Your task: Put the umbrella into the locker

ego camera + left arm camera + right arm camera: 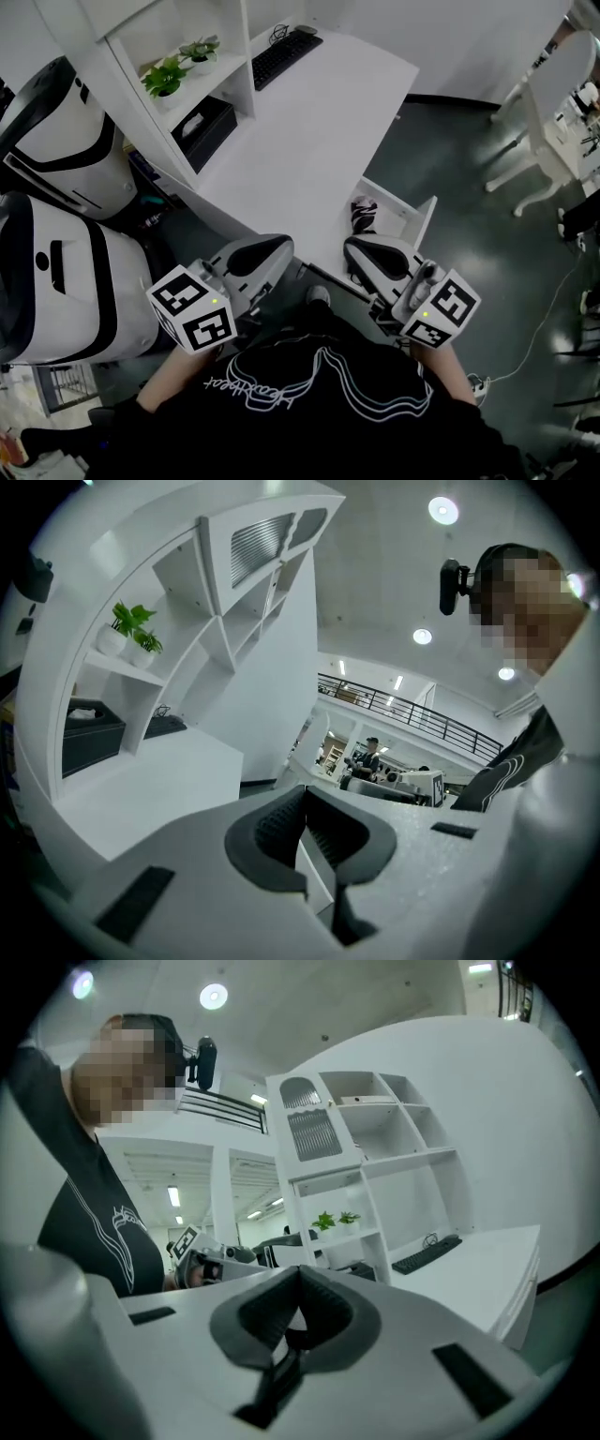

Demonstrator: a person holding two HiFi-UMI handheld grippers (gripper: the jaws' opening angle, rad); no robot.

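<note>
In the head view a dark folded bundle [363, 215], apparently the umbrella, lies inside an open white locker drawer [419, 217] under the desk's near corner. Both grippers are raised close to my chest, above and nearer than the drawer, pointing level. My left gripper [281, 247] [302, 796] is shut with nothing between its jaws. My right gripper [352, 249] [298, 1274] is also shut and empty. Each shows in the other's view: the right gripper's marker cube [437, 786] and the left gripper's marker cube [187, 1242]. The umbrella is not seen in either gripper view.
A white desk [309, 122] carries a black keyboard [286, 52]. White shelving [178, 94] holds two potted plants [167, 77] and a black box [202, 127]. Large white-and-black machines [66, 281] stand at the left. White furniture [553, 103] stands on the dark floor at the right.
</note>
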